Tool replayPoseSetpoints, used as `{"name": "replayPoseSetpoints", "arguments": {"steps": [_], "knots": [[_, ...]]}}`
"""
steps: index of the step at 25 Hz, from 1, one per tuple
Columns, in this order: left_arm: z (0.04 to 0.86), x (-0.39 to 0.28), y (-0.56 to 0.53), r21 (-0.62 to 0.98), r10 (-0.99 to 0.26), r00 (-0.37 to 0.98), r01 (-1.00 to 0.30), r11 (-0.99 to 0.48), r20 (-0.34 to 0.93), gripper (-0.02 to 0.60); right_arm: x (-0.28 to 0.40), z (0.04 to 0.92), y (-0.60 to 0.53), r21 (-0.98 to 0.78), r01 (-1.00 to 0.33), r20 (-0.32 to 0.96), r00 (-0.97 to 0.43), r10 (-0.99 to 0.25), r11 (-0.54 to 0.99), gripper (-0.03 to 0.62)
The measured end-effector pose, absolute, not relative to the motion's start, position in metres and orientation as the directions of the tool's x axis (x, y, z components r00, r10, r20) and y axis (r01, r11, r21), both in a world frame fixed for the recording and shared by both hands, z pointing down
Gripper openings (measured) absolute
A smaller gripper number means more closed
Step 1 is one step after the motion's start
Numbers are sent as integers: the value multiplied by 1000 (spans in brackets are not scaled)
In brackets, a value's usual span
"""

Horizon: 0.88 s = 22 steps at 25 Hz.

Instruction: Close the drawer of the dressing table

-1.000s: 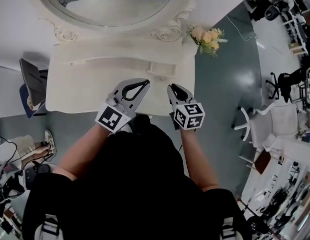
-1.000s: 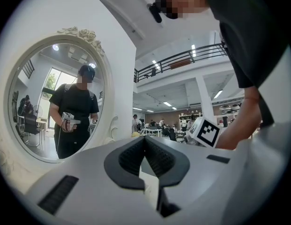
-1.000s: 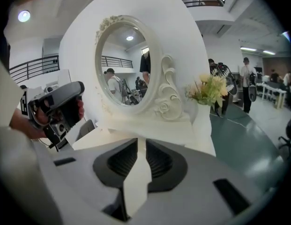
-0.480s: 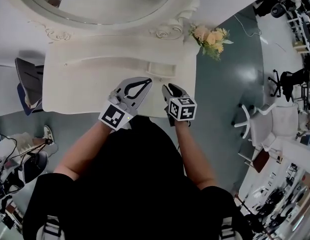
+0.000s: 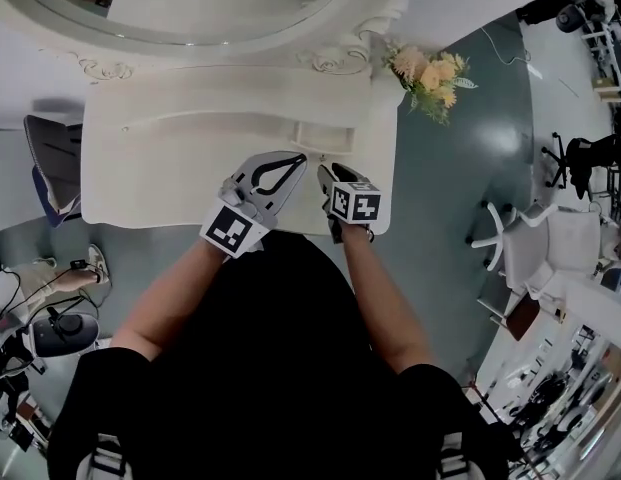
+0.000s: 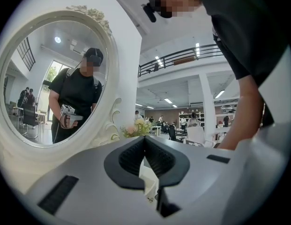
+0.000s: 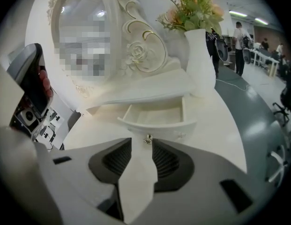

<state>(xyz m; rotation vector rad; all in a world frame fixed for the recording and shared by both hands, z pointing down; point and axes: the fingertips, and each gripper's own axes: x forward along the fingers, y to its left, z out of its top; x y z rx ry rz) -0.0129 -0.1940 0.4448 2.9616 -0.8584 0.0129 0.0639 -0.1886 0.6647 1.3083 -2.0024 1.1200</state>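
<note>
The white dressing table has a small drawer standing pulled out at its right. In the right gripper view the drawer lies just ahead, and its little metal knob sits at the far end of the gap between the jaws. My right gripper points down at it. Its jaws are opening, and the pads touch nothing. Seen from the head, the right gripper hovers over the table's front edge. The left gripper is beside it, level and shut on nothing, its pads meeting at the tips.
An oval mirror rises behind the table. A white vase of flowers stands at the back right corner, next to the drawer. A chair is at the table's left, and white chairs stand on the floor to the right.
Both grippers have sunk toward the table top. The right one dropped more, tipped downward, came closer to the drawer and opened its jaws.
</note>
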Motion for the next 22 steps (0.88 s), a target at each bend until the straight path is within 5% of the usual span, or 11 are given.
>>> {"name": "replayPoseSetpoints", "arguments": {"steps": [22], "knots": [[473, -1, -215, 75, -562, 824, -566, -821, 76, -8, 59, 719, -208, -426, -899, 808, -426, -406, 96, 121]]}}
